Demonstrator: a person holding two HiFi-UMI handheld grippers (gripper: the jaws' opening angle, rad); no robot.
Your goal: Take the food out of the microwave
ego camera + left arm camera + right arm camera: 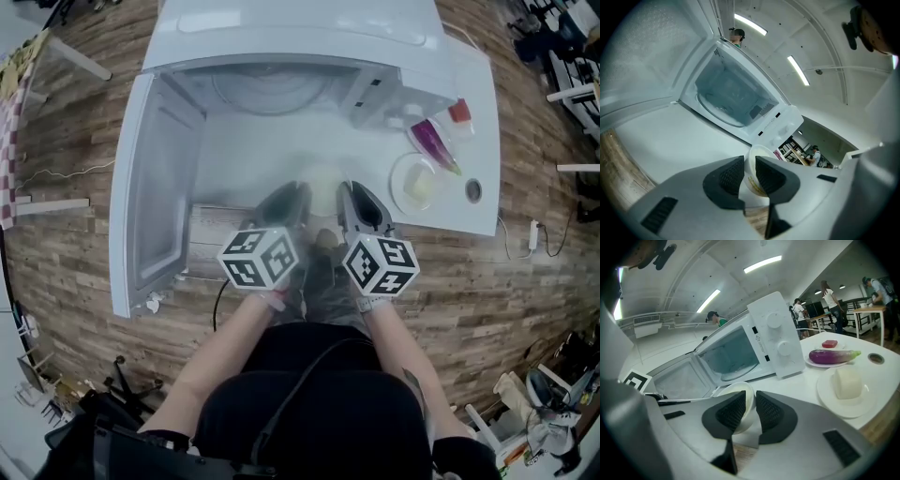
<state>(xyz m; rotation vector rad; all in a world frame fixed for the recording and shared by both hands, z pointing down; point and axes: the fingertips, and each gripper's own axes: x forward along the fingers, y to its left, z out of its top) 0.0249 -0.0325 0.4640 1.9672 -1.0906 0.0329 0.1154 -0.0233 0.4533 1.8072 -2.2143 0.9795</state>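
A white bowl [322, 186] hangs over the white table in front of the microwave [281, 52], whose door [150, 187] stands swung open to the left. My left gripper [292, 194] is shut on the bowl's left rim and my right gripper [349, 194] is shut on its right rim. In the left gripper view the pads of the gripper [749, 164] pinch the wall of the bowl [753, 186], with the empty microwave [736, 93] beyond. The right gripper view shows that gripper [750, 401] clamped on the bowl's rim [736, 388]. What the bowl holds is hidden.
To the right on the table [469, 220] lie a plate with a pale block of food [417, 183] [848, 385], an eggplant on a plate [431, 142] [832, 356] and a small red item [459, 112]. People stand in the background.
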